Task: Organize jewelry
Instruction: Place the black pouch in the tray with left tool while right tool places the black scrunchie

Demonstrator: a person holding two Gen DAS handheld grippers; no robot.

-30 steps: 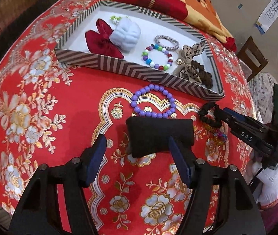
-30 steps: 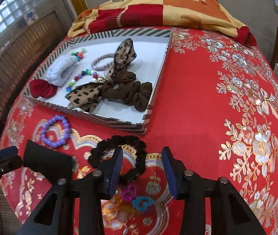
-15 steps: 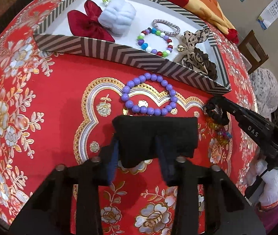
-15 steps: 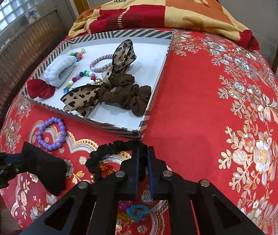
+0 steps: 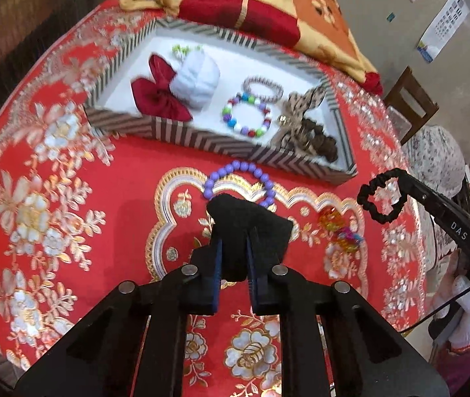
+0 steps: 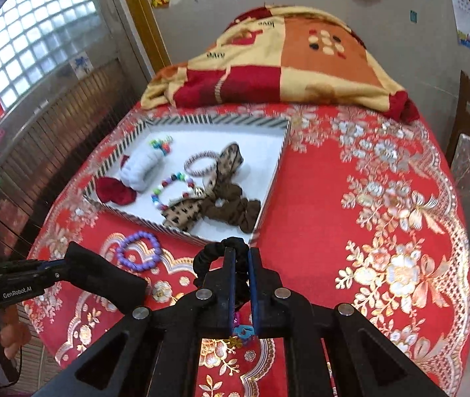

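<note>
Both lifted off cloth, left gripper [image 5: 234, 258] clamping black pad [image 5: 251, 228], right gripper [image 6: 241, 264] clamping black scrunchie [image 5: 380, 198] near tray edge [image 5: 202, 135]

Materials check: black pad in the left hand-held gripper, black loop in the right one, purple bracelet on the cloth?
Black pad: looks like matte velvet or foam, fuzzy edge, no shine, dents where pinched. Black loop: likely fabric-covered elastic, ruffled surface, sags from the grip. Purple bracelet: probably glossy plastic or glass beads, smooth round spheres; the exact material can't be told.

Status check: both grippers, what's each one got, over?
Left gripper shut on black pad. Right gripper shut on black scrunchie, lifted. Striped tray ahead, purple bracelet still on cloth.
</note>
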